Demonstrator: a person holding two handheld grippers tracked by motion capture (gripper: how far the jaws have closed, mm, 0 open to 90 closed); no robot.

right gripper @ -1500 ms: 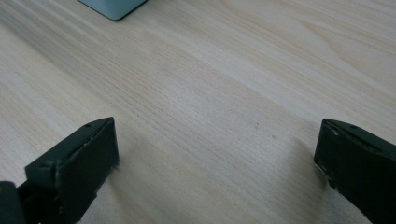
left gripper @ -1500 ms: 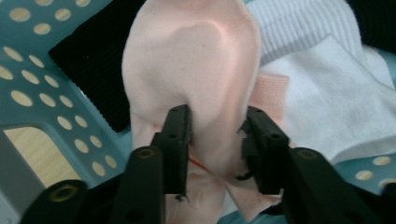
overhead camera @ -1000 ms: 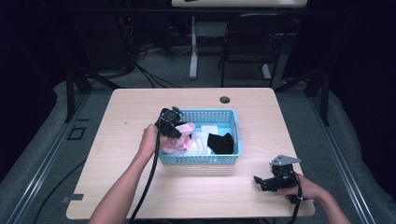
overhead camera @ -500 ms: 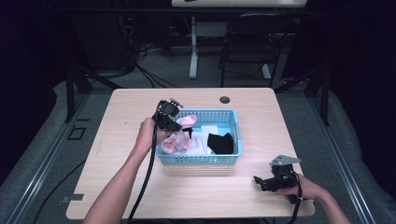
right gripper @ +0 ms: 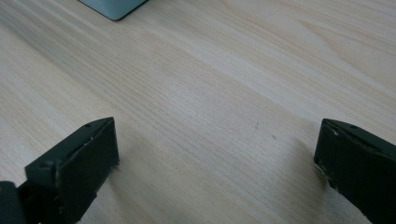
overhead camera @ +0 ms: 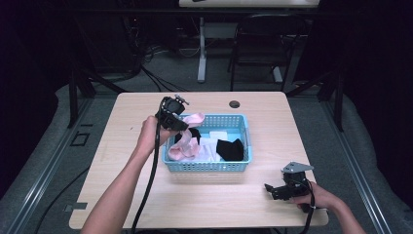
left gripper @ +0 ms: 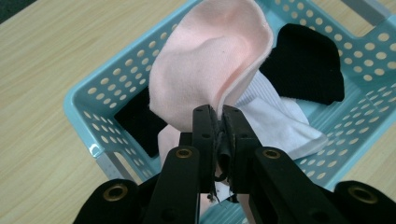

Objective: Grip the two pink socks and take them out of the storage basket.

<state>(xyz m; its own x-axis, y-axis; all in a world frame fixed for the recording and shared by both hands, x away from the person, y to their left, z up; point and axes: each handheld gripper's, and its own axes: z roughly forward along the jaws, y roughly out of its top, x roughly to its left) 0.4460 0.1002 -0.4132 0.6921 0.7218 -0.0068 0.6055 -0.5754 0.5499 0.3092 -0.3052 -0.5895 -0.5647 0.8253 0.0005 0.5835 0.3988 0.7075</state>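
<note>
One basket (overhead camera: 242, 163), two pink socks (left gripper: 205, 70), two black (left gripper: 306, 63), one white (left gripper: 280, 123).

Both grippers are black. The left gripper (left gripper: 219, 126) has two flat, squared jaws on thick black arms, each arm fixed with brass-coloured ringed screws; a long black cable trails from its body down along the bare forearm. The right gripper (overhead camera: 280, 190) carries a grey three-cornered plate on top, and its blocky jaws show worn, pale-scuffed edges. No sleeves cover the forearms
</note>
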